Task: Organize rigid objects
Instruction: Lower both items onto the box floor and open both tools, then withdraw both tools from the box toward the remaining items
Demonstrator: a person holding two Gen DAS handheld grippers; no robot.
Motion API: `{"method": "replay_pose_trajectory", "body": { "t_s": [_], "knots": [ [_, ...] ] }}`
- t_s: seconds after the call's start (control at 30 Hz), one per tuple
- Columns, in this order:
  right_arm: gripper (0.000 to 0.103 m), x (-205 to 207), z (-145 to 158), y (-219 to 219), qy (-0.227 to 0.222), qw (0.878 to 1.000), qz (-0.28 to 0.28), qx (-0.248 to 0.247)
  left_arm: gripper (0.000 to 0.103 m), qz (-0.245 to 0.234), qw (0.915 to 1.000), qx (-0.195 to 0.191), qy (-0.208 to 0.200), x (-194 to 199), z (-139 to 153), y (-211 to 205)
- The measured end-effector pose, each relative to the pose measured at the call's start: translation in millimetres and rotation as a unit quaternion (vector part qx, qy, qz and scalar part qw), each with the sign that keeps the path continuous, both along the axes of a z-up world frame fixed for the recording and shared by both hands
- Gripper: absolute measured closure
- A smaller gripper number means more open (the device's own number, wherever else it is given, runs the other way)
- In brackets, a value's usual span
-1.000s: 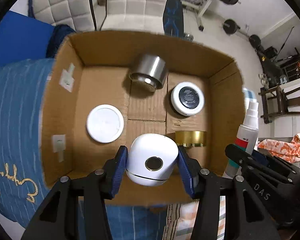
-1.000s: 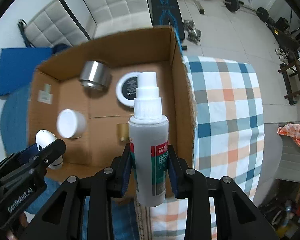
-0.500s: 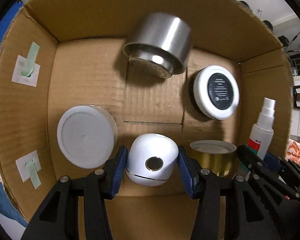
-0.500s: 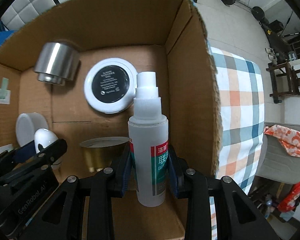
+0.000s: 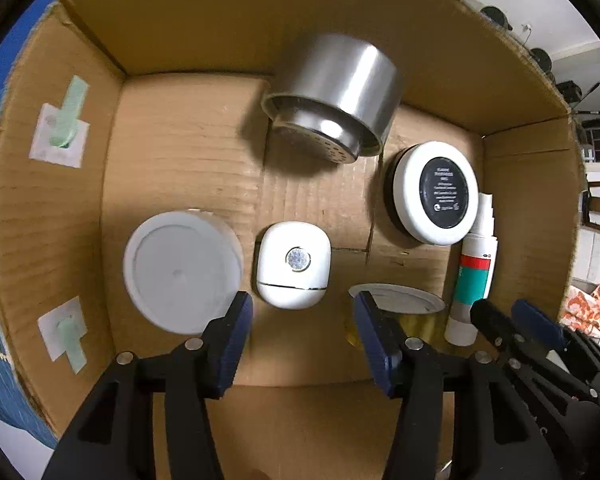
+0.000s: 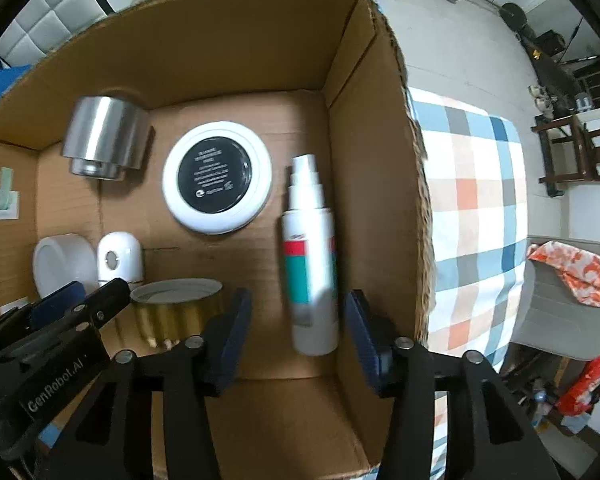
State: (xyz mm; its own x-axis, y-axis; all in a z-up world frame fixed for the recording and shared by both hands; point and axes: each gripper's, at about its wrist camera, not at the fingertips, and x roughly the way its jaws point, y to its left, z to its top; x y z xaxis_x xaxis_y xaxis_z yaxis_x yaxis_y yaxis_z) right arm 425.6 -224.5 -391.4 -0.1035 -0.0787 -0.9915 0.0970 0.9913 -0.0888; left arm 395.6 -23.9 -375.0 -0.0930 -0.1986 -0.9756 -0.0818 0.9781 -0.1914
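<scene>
Both grippers are inside a cardboard box (image 5: 180, 32). My left gripper (image 5: 302, 320) is open, just behind a white rounded device (image 5: 294, 264) that rests on the box floor. My right gripper (image 6: 296, 328) is open around a white spray bottle (image 6: 310, 256) with a red and teal label, which lies near the right wall; it also shows in the left wrist view (image 5: 474, 268). The device shows in the right wrist view (image 6: 120, 258) too.
In the box are a steel cup (image 5: 336, 100) on its side, a white-rimmed black-lid jar (image 5: 436, 192), a white round tub (image 5: 182, 270) and a gold tin (image 6: 176, 308). A checked cloth (image 6: 476, 200) lies right of the box.
Both grippers went down into the box and opened. The white device and the spray bottle were let go and now rest on the box floor.
</scene>
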Motion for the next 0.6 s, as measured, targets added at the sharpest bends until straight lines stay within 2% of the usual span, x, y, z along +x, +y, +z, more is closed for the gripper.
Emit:
{"method": "replay_pose_trajectory", "body": {
  "t_s": [0.13, 0.27, 0.4, 0.57, 0.6],
  "knots": [
    [0.046, -10, 12, 1, -0.009, 1.000, 0.002, 0.013, 0.034, 0.003, 0.9996, 0.008, -0.028, -11, 25, 8],
    [0.045, -22, 22, 6, -0.019, 0.999, 0.009, 0.025, 0.031, 0.002, 0.9983, 0.020, -0.055, -24, 47, 11],
    [0.044, -34, 40, 17, -0.034, 0.998, 0.018, 0.040, 0.016, 0.007, 0.9955, 0.031, -0.089, -43, 77, 20],
    [0.032, -50, 61, 27, -0.058, 0.996, 0.027, 0.065, 0.007, 0.012, 0.9928, 0.033, -0.114, -41, 111, 38],
    [0.028, -53, 66, 29, -0.062, 0.995, 0.030, 0.067, 0.005, 0.012, 0.9923, 0.033, -0.118, -41, 111, 30]
  ]
}}
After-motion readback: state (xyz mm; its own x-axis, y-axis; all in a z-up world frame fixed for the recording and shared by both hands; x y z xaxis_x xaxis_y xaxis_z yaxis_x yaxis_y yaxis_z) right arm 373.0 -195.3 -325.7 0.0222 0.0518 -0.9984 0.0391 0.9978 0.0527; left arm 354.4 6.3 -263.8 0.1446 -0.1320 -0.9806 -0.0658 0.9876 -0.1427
